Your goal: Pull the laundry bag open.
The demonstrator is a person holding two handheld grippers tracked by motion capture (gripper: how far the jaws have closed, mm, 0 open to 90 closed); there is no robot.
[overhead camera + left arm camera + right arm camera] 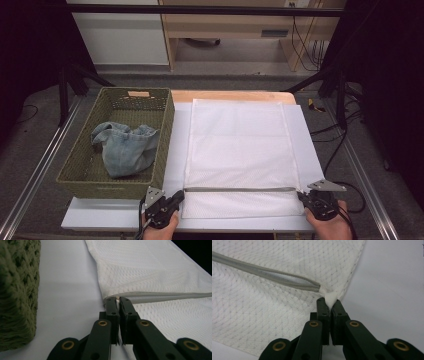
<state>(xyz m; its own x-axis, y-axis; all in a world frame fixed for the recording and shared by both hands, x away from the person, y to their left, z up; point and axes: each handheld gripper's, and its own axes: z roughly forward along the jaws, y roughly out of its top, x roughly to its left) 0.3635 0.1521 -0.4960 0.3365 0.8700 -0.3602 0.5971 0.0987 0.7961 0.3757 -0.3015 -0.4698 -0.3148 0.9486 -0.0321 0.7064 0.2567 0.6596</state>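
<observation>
The white mesh laundry bag is lying flat on the white tabletop, just right of a woven olive basket, with a grey zipper running across it near the edge closest to the person. The left tool is sitting closed to almost nothing, its black jaws pinching the bag's left edge right at the end of the zipper. The right tool is closed just as tight at the other end, nipping a small white ribbon tab sewn into the seam where the zipper stops. The bag's fabric is showing a fine honeycomb weave, slightly puckered around each grip, and the zipper is gaping a little near the right tool. Inside the basket, which is rectangular and coarsely plaited, a crumpled piece of pale blue denim is resting in a soft heap.
</observation>
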